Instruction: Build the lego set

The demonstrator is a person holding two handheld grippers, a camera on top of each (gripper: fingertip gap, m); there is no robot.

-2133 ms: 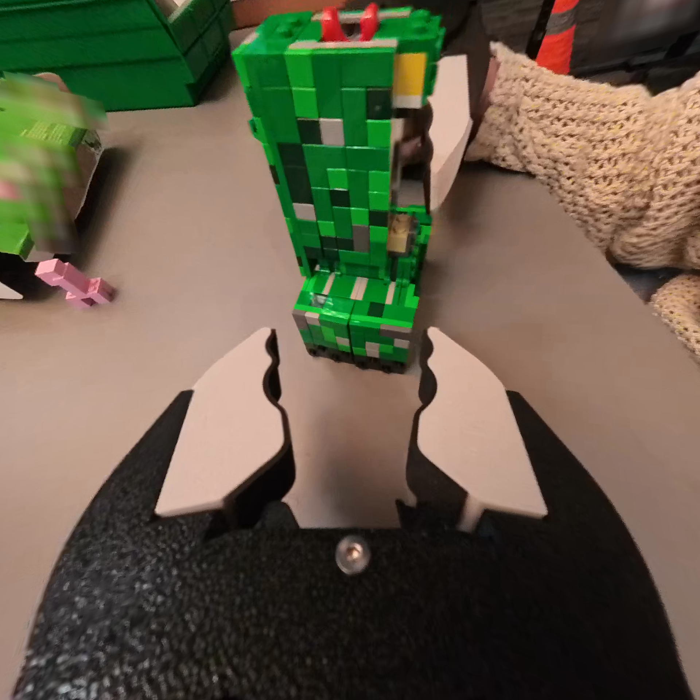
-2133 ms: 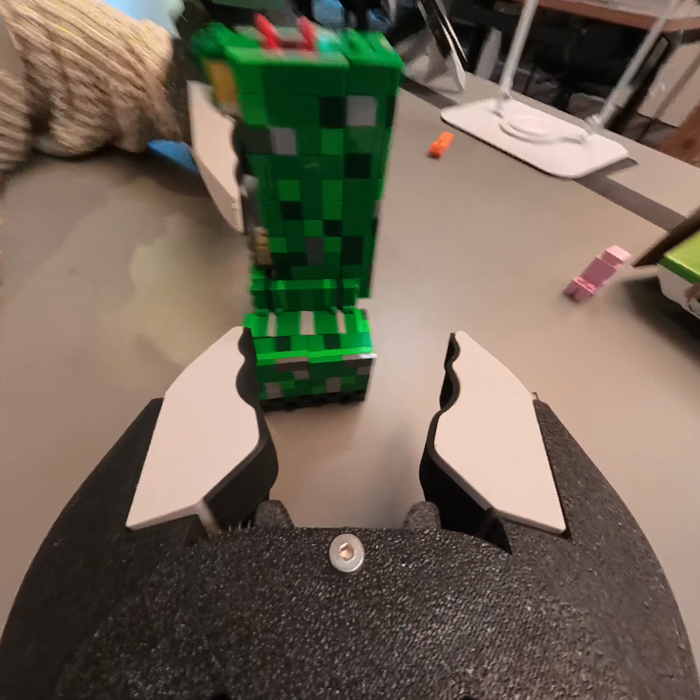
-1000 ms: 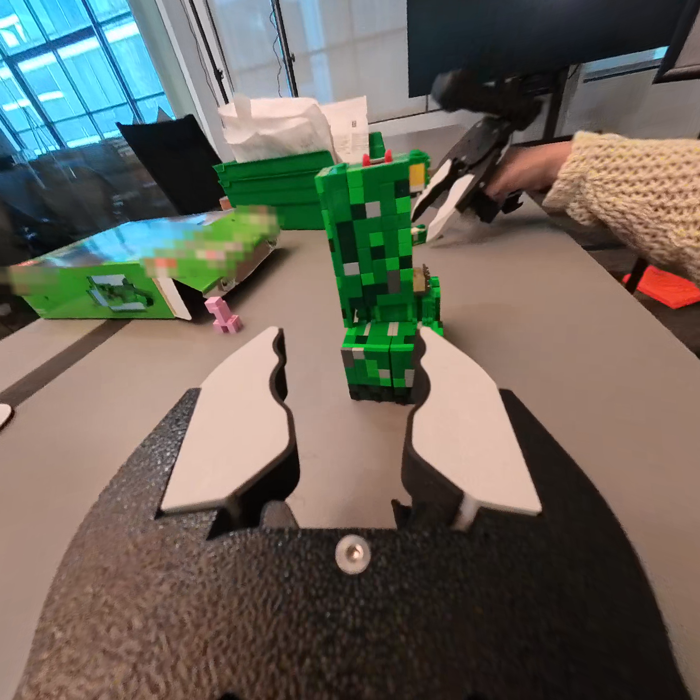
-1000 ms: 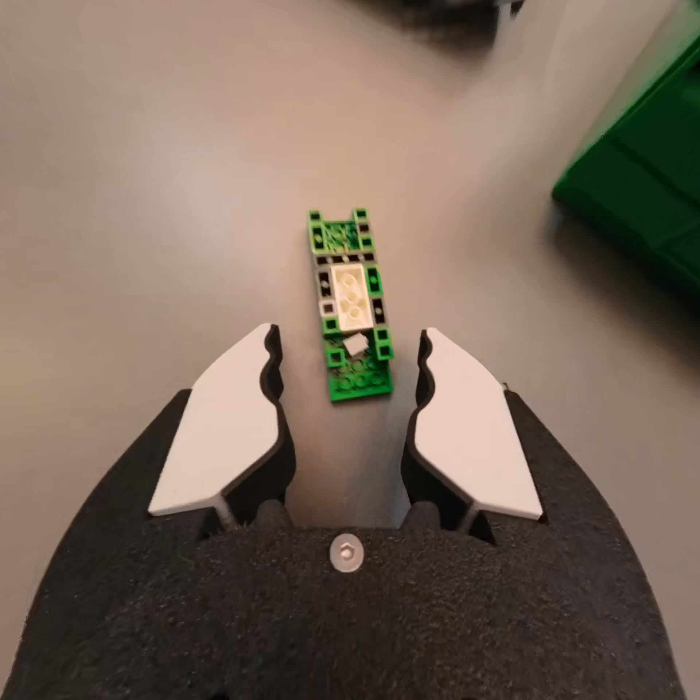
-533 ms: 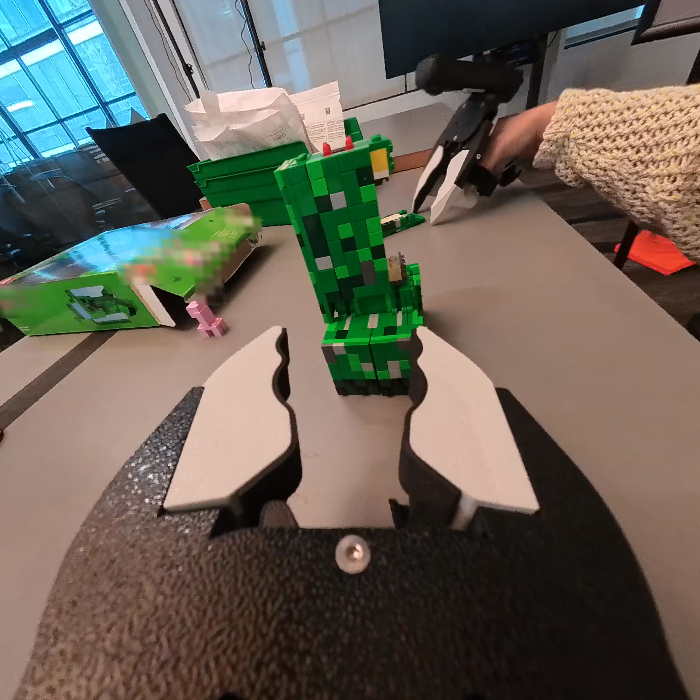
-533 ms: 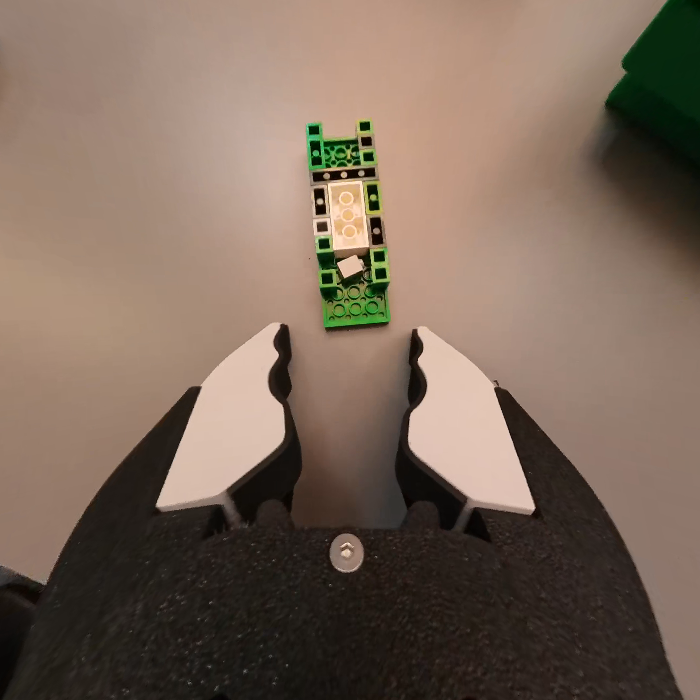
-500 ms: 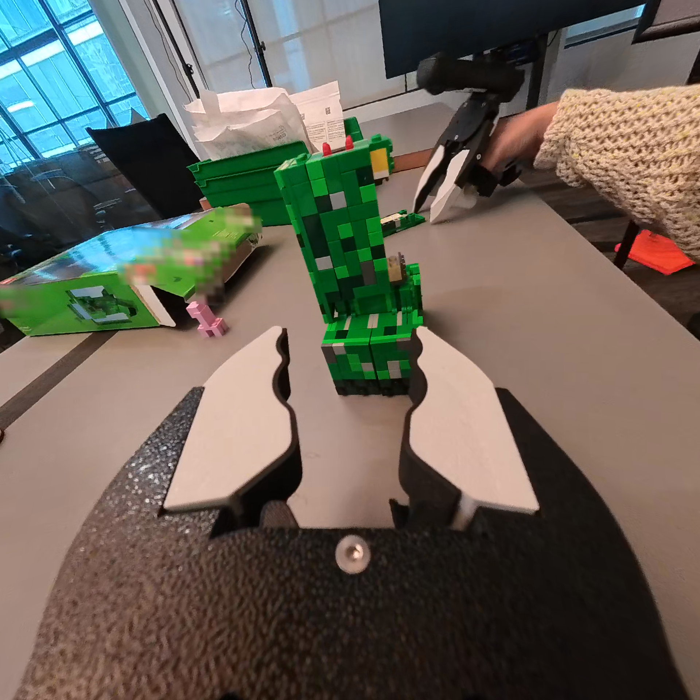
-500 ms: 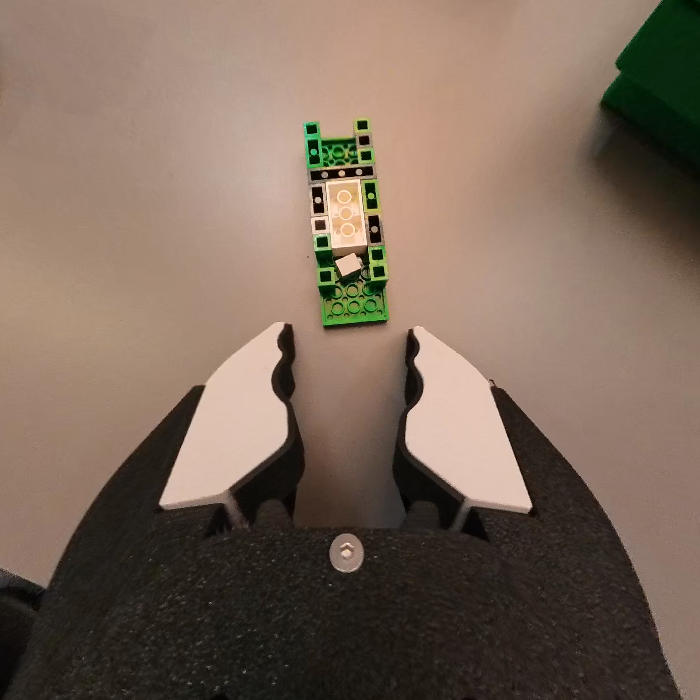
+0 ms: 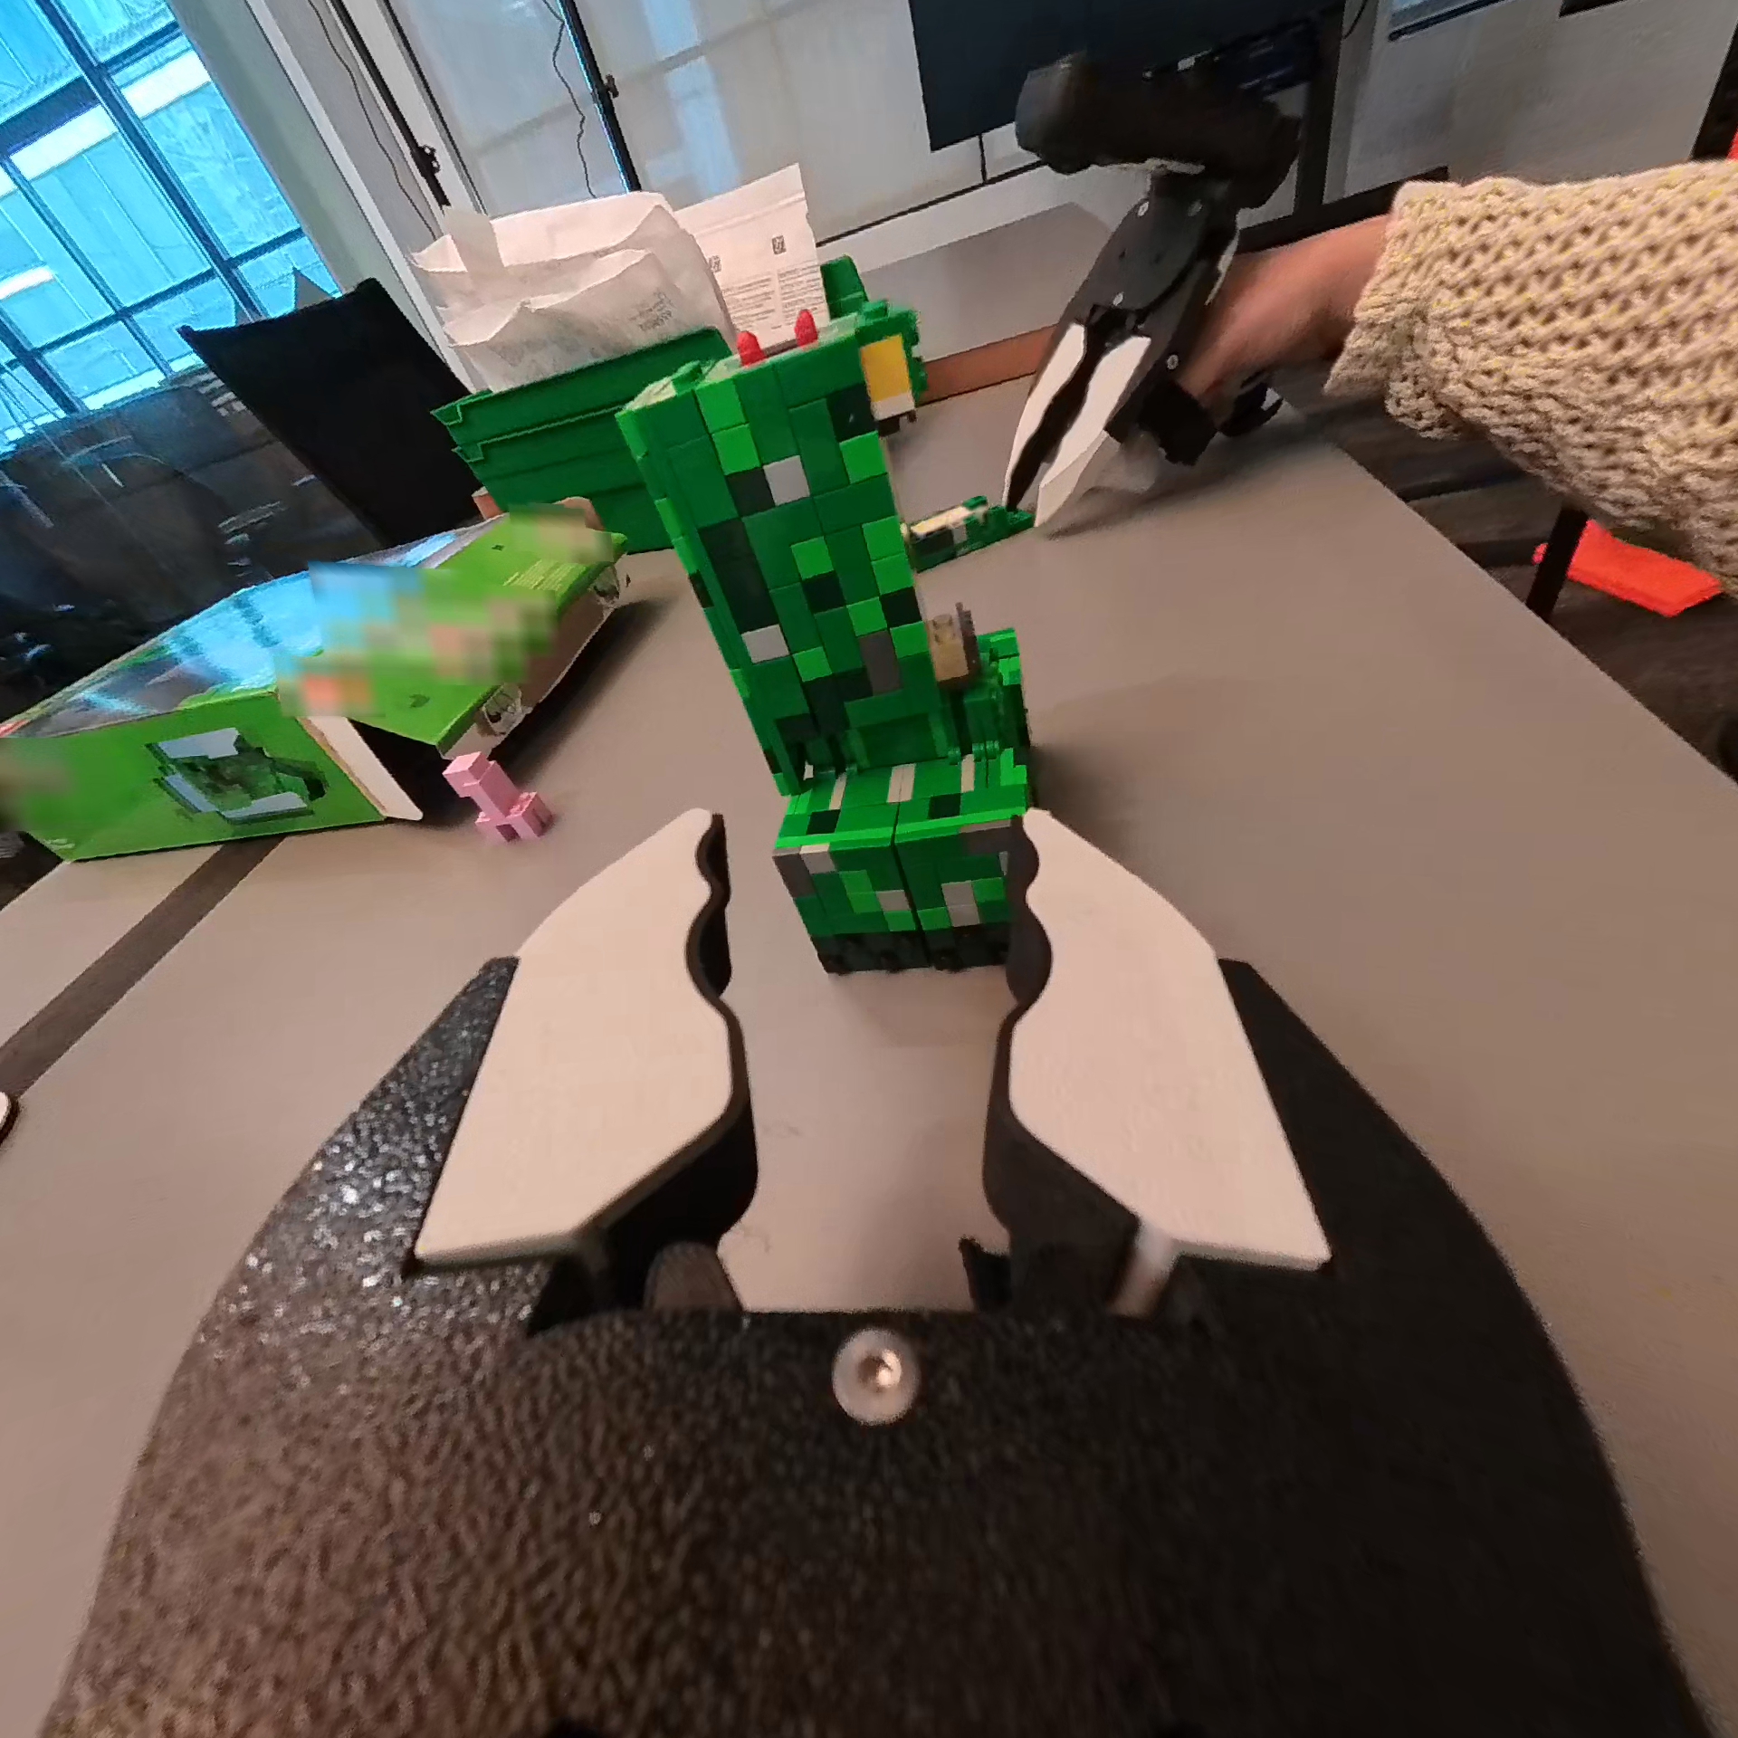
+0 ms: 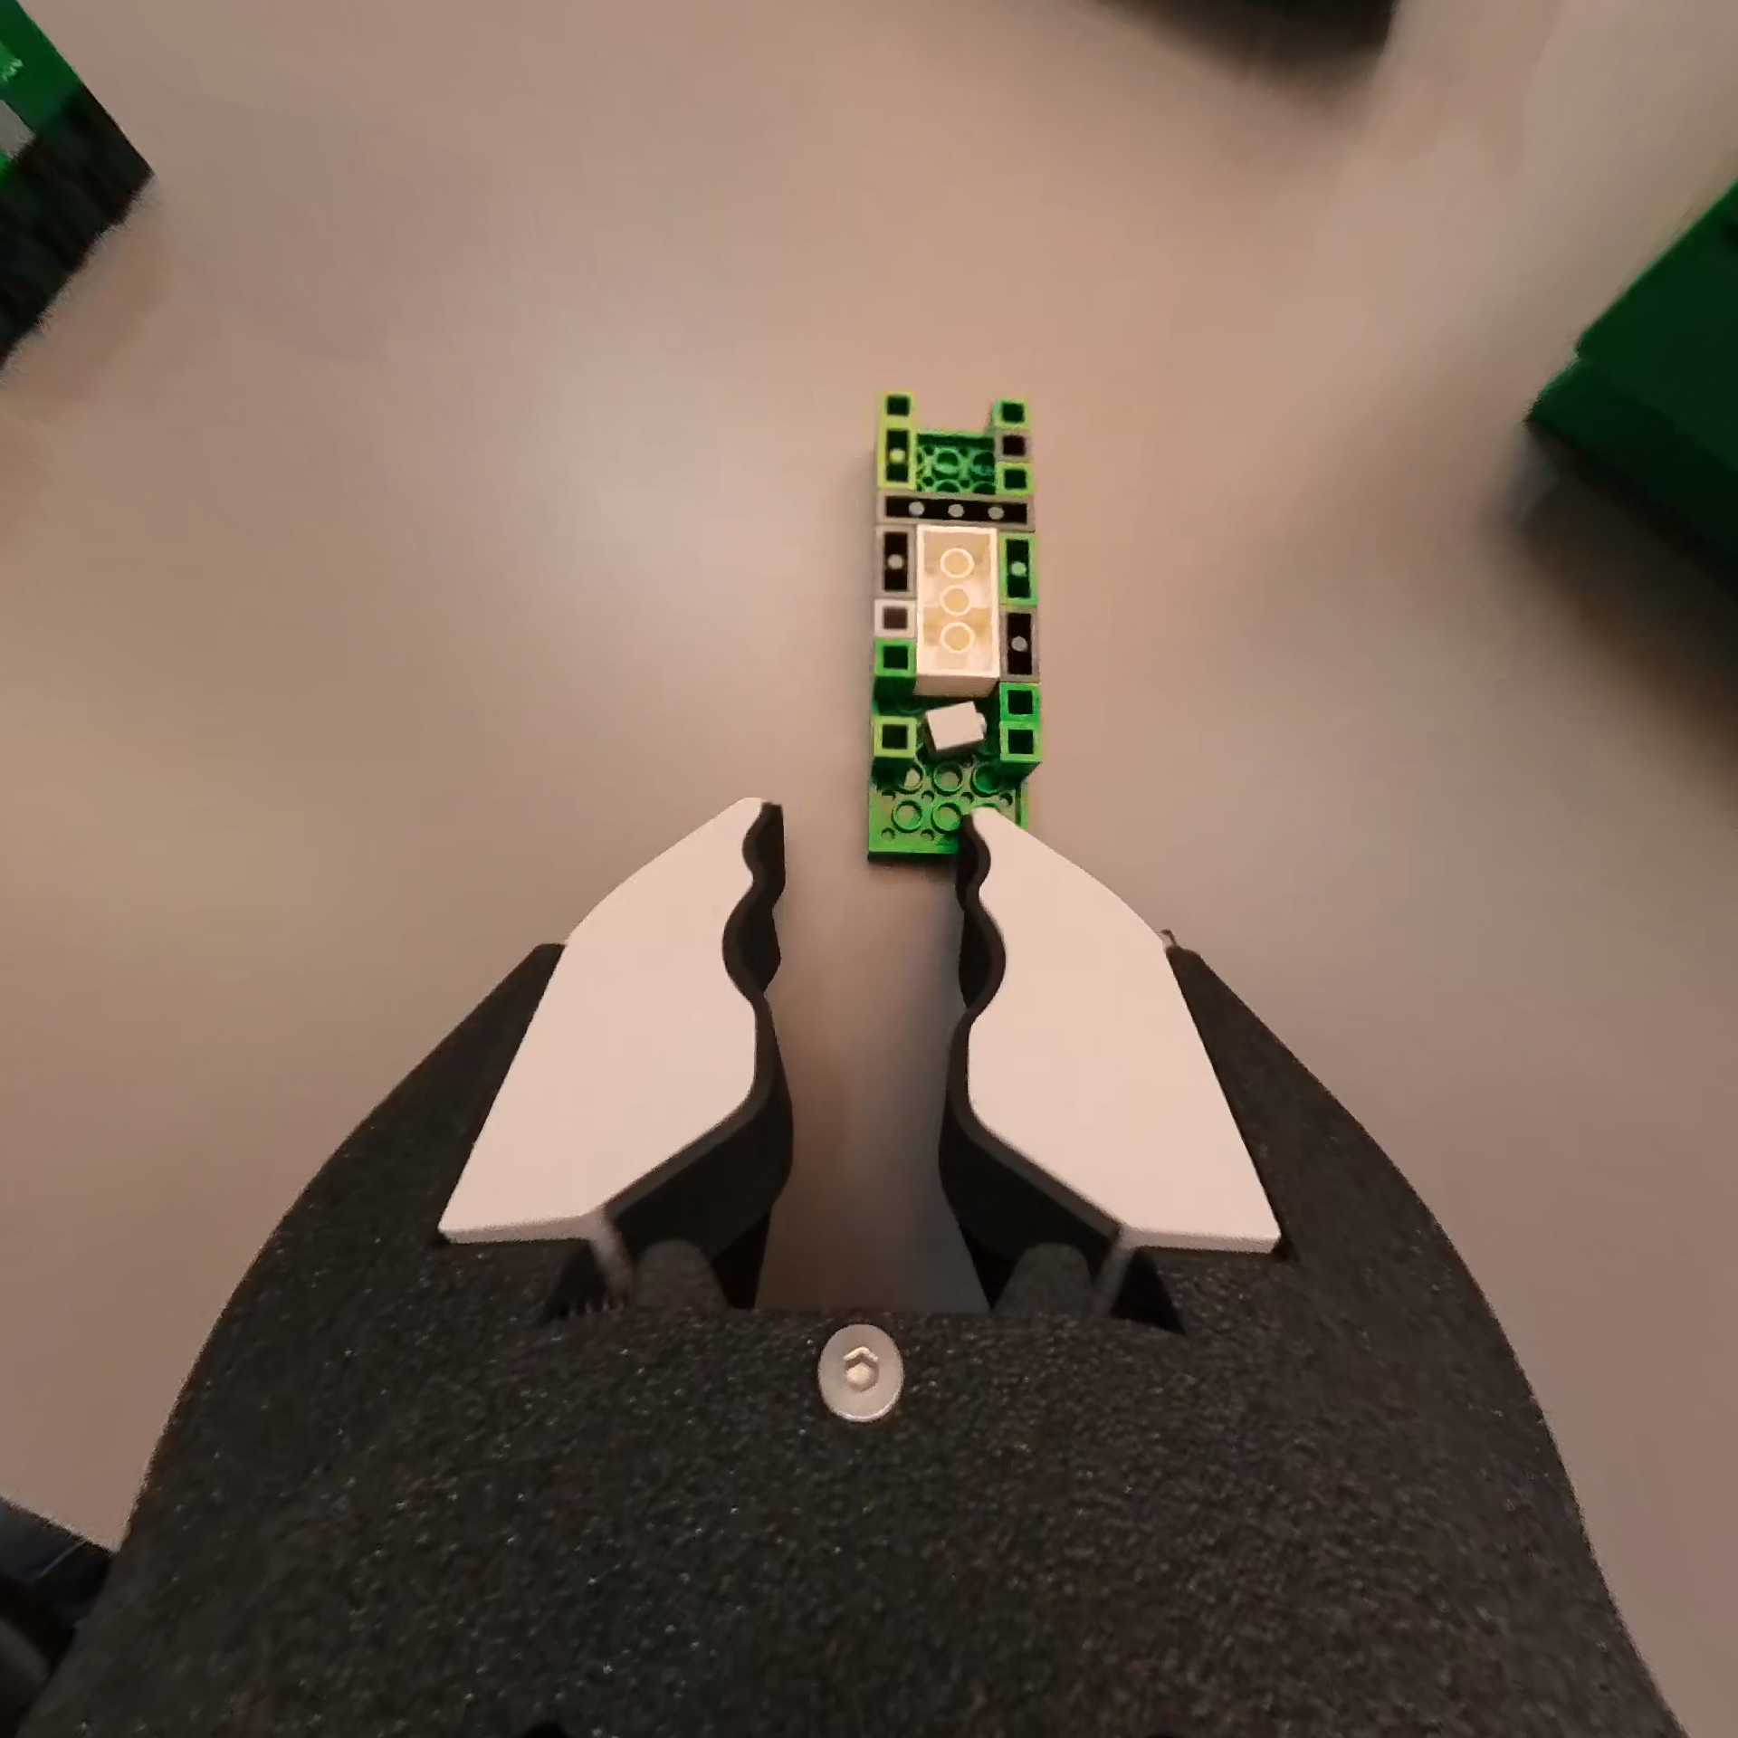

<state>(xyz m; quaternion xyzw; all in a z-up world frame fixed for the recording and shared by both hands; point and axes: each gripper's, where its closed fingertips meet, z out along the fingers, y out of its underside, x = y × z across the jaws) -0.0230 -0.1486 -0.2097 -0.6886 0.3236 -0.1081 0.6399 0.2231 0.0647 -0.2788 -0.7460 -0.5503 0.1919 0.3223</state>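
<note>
Grey bench (image 10: 376, 470) carries a flat green panel (image 10: 952, 639) just before the empty, spread right tool (image 10: 870, 823), so a crooked pinch may slide it, while the spread left tool (image 9: 875, 846) could tip the tall green figure (image 9: 828, 602).

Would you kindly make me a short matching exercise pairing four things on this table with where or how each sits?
Things:
1. green block figure
2. flat green panel
3. pink piece
4. left hand-held gripper

Places or states:
A. lying flat on the table, underside up
B. open, fingers either side of the figure's feet
C. beside the open end of the green box
D. standing upright on the table

Pairs: 1-D, 2-A, 3-C, 4-B
</note>
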